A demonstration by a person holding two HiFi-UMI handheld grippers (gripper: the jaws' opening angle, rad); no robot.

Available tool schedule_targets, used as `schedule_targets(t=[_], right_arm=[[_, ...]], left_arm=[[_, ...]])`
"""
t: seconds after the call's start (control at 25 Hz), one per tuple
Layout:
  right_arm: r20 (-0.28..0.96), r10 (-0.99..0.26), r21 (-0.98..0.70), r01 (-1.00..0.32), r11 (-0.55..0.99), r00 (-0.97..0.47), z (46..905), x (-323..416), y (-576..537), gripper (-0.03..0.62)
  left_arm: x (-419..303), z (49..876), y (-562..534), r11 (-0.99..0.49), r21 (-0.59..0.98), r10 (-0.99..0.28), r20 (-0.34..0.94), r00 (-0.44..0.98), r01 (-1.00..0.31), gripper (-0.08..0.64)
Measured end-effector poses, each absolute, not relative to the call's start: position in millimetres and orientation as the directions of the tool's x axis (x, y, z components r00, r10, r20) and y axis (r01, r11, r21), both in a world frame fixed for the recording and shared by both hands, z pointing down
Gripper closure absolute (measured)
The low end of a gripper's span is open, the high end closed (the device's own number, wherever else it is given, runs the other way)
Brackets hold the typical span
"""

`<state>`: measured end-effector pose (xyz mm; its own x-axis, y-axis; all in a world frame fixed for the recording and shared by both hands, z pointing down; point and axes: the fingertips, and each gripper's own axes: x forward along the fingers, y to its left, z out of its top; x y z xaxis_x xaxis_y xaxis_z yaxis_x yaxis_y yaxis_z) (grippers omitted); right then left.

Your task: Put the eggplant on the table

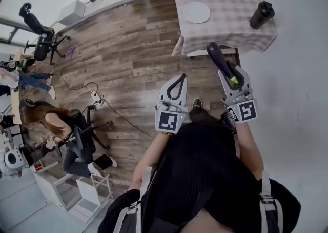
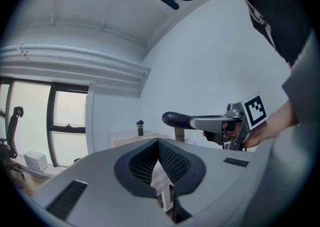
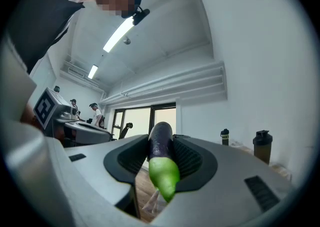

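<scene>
Closest to us, our dark-sleeved arms reach forward with a gripper in each hand, both level over the wooden floor [image 1: 128,57]. We hold the left gripper [image 1: 180,77] with its jaws brought together at the tips and nothing between them. In the right gripper [image 1: 233,71] we have the jaws closed on the eggplant [image 1: 218,56]. The pads clamp its sides, the green stem end [image 3: 162,173] points back toward us, and the dark purple body sticks out past the fingertips. The eggplant hangs in the air, short of the table [image 1: 230,1] and not touching it. Ahead of us, the table wears a checked cloth. On it sit a white plate [image 1: 197,12] and, well apart at the right edge, a dark bottle [image 1: 262,15]. Far off to our left, a person [image 1: 54,124] sits on a chair, and an office chair [image 1: 43,37] stands by the windows.
</scene>
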<state>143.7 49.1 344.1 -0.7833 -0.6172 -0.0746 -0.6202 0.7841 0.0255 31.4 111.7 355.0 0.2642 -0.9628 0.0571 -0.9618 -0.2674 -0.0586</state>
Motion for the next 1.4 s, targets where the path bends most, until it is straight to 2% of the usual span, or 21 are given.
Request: schedule_targets(t=[0.36, 0.72, 0.88, 1.0, 1.4], right_arm=[[-0.026, -0.616, -0.003, -0.616, 0.788, -0.787, 376, 117, -68, 0.431], [0.042, -0.637, 0.078, -0.633, 0.770, -0.770, 373, 72, -142, 0.431], [0.060, -0.639, 0.158, -0.625, 0.764, -0.767, 353, 64, -170, 0.431], [0.083, -0.626, 0.195, -0.603, 0.773, -0.776, 349, 62, -188, 0.431], [0.153, -0.465, 0.257, -0.419, 0.871, -0.872, 382, 20, -244, 0.431]], left_arm=[[-24, 367, 36, -0.157, -0.057, -0.984, 0.092, 0.152, -0.986, 0.569], [-68, 391, -54, -0.202, 0.037, -0.977, 0.061, 0.204, -0.979, 0.569], [-83, 388, -97, -0.262, -0.017, -0.964, 0.048, 0.261, -0.965, 0.569], [-94, 383, -115, -0.260, 0.005, -0.966, 0.004, 0.260, -0.966, 0.569], [-149, 404, -108, -0.146, -0.013, -0.988, 0.061, 0.145, -0.989, 0.569]])
